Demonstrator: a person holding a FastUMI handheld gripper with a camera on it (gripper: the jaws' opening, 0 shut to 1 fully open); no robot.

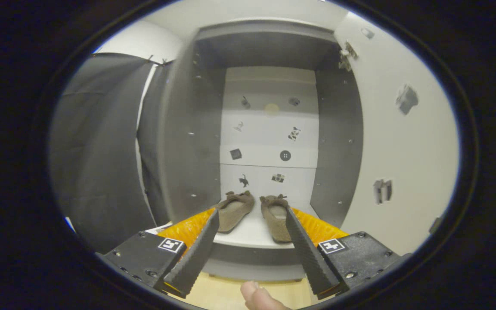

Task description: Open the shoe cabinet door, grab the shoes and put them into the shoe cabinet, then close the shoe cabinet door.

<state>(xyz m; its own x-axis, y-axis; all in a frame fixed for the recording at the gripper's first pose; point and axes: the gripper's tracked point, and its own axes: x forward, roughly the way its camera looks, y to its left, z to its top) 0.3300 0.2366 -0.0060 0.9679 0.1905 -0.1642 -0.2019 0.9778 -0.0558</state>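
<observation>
Both shoes (254, 211) already sit side by side on the shoe cabinet's bottom shelf (248, 236), toes toward 12 o'clock, so the gripper (252, 214) hangs wide open and empty, probably because only the door (398, 142) at 3 o'clock needs closing.

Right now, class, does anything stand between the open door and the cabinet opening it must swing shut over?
Nothing visible blocks it. Both shoes lie on the cabinet shelf; the door is swung open, and the open gripper is just outside the opening.
</observation>
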